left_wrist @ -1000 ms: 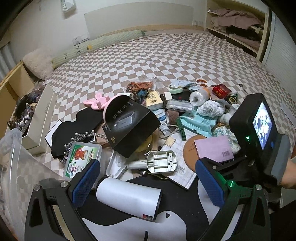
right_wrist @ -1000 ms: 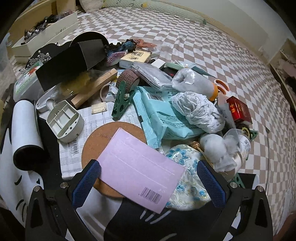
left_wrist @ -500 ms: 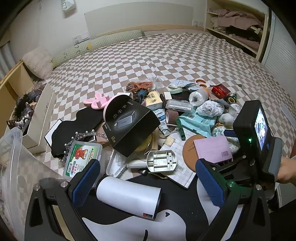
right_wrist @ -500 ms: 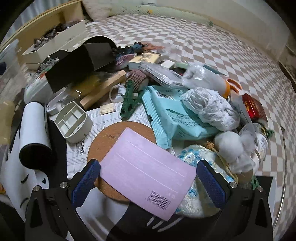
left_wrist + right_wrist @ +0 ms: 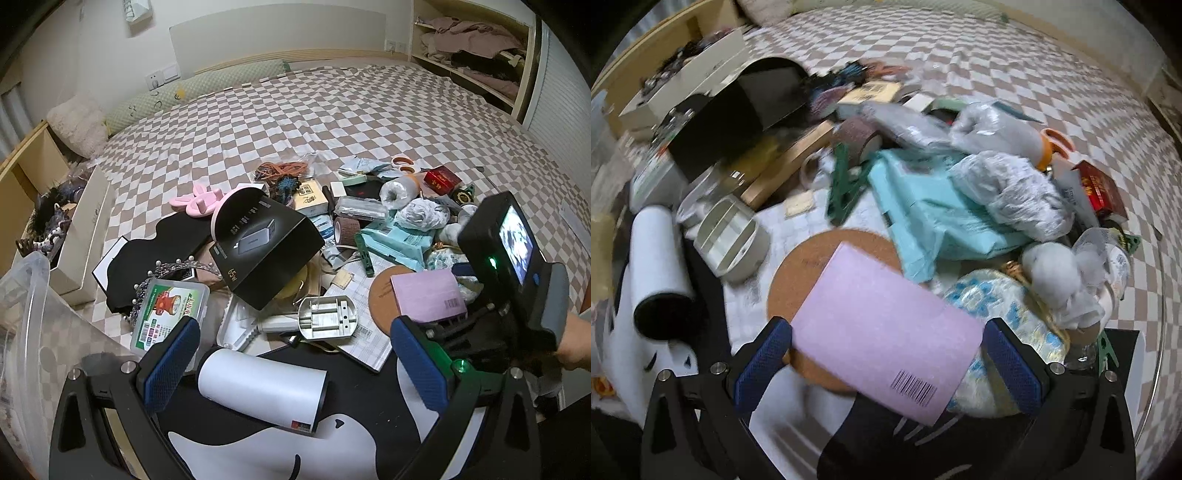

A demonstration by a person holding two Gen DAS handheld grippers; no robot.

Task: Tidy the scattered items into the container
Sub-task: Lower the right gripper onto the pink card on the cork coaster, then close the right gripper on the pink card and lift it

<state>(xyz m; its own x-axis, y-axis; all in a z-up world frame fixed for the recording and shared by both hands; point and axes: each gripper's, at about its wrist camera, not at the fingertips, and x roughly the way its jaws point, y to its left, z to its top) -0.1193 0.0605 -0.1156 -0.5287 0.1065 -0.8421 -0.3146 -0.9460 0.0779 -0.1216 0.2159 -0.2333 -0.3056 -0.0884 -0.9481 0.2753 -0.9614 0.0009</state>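
Note:
A heap of small items lies on the checkered bed. My left gripper (image 5: 293, 350) is open just above a white cylinder (image 5: 262, 387) that lies on a black-and-white cloth. The clear plastic bin (image 5: 22, 295) stands at the left edge of the left wrist view. My right gripper (image 5: 886, 350) is open, and its blue pads (image 5: 764, 354) flank a pink packet (image 5: 886, 325) with a barcode. That packet rests on a round cork coaster (image 5: 812, 258). Whether the pads touch the packet is unclear. The right wrist view is blurred.
A black box (image 5: 266, 243) leans at mid-heap, with a green-label case (image 5: 170, 306) and a grey plastic tray (image 5: 327, 317) nearby. A teal packet (image 5: 934, 214), crumpled bags (image 5: 1008, 192) and a red box (image 5: 1100, 192) lie beyond the pink packet. A white box (image 5: 81, 236) sits left.
My right gripper has moved forward and down, so the pink packet now fills the gap between its fingers. The left gripper has barely shifted.

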